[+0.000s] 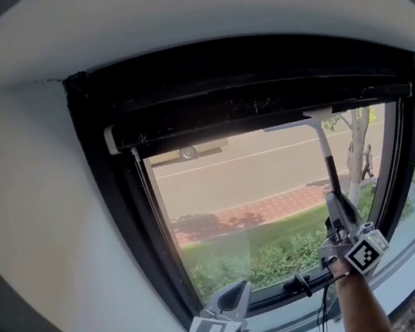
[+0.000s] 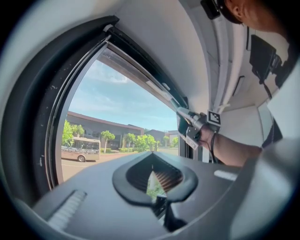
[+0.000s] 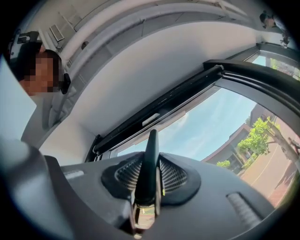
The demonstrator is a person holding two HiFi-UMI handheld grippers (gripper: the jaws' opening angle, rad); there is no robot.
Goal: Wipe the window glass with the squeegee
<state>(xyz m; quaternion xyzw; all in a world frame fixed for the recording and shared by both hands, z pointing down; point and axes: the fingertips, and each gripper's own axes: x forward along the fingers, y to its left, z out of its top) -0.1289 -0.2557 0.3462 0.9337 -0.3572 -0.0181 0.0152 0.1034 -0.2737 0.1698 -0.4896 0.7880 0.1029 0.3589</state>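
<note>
My right gripper (image 1: 333,201), forearm raised, clamps the squeegee handle (image 1: 330,167); my left gripper (image 1: 239,287) hangs low, jaws together.

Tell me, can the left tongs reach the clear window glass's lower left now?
Probably yes: the left tongs hold nothing and sit just below the clear window glass; the long-handled black-and-white squeegee is far right.

I see a white wall (image 1: 38,227) around a black window frame (image 1: 121,214). Bright daylight comes through the glass (image 1: 219,191). Beyond it lie a road (image 1: 247,167), a brick pavement (image 1: 269,208), shrubs (image 1: 262,262) and a thin tree (image 1: 359,149). The left gripper view shows me a bus (image 2: 77,152), a low building (image 2: 108,126) and blue sky (image 2: 117,98).
</note>
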